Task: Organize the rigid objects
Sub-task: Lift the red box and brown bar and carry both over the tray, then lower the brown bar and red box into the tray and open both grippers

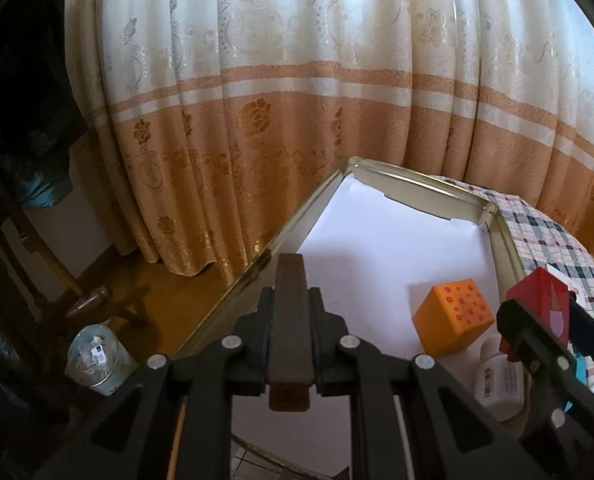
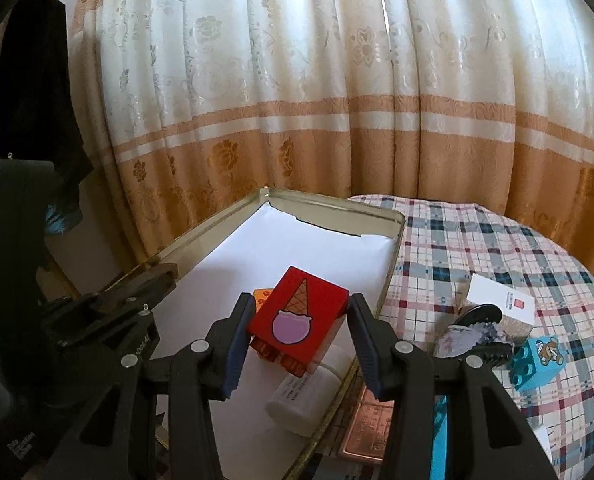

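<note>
Now over the tin [image 2: 393,240], near its right rim: right gripper [image 2: 297,320] clamped on red ice-cream block [image 2: 297,312]; left gripper [image 1: 289,312] pinched tight on dark flat bar [image 1: 291,320]. Best lowered onto bare white liner beside orange cube [image 1: 453,316] (clear of white bottle [image 2: 309,392]), released only once seated flat.

- Left claw [image 1: 289,332]: black plastic linkage arms, round silver rivets.
- Right claw [image 2: 297,330]: black arms, silver rivets, dark blue finger pads [image 2: 236,350].

Left cam: I'm over the tin tray [image 1: 257,266].
My left gripper [image 1: 289,280] pinches a dark brown bar [image 1: 290,320]; orange cube [image 1: 453,316] sits inside.
</note>
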The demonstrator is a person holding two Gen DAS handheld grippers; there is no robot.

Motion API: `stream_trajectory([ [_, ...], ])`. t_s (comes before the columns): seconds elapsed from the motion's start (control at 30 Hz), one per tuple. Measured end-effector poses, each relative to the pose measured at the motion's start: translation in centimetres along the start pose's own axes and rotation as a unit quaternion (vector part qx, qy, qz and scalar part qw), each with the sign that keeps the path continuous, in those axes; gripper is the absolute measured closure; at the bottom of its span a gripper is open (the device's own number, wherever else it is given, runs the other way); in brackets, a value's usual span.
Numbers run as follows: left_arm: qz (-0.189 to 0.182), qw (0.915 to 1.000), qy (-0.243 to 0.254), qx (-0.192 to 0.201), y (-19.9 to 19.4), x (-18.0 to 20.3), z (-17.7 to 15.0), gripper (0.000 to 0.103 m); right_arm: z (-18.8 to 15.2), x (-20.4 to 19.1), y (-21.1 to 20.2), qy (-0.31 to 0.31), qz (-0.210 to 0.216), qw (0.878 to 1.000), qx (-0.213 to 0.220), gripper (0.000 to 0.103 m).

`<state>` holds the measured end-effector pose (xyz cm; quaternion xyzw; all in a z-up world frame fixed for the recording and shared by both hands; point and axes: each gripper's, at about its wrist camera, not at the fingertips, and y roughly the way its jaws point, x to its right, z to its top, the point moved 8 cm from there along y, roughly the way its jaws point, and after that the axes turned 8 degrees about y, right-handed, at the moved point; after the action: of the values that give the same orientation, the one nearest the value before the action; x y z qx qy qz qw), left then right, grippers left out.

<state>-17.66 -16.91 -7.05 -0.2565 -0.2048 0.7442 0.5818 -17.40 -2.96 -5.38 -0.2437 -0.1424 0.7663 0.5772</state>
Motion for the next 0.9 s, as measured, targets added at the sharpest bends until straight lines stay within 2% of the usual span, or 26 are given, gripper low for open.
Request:
stream_trajectory([
  [0.47,0.009,0.9999,-0.005,-0.009,0.5,-0.1,0.2,0.089,-0.2,-0.4,0.5,-0.002,0.011,1.000,-0.015,0.052],
  [0.73,0.015,0.9998,-0.007,-0.008,0.5,-0.2,0.1,0.088,-0.1,-0.4,0.2,0.000,0.016,1.000,-0.005,0.050],
  [0.77,0.020,0.9997,-0.008,-0.006,0.4,-0.3,0.1,0.086,0.0,-0.3,-0.1,0.003,0.016,1.000,0.001,0.047],
  [0.83,0.022,0.9996,-0.016,0.001,0.0,-0.6,0.1,0.062,0.3,0.3,-0.9,0.016,0.011,1.000,0.022,0.035],
  [0.87,0.007,0.9997,-0.022,0.007,-0.2,-0.4,0.2,0.047,0.5,0.7,-1.2,0.024,0.008,0.999,0.030,0.032],
  [0.9,0.003,0.9996,-0.025,0.011,-0.4,-0.2,0.2,0.040,0.7,1.2,-1.6,0.035,0.004,0.999,0.042,0.028],
])
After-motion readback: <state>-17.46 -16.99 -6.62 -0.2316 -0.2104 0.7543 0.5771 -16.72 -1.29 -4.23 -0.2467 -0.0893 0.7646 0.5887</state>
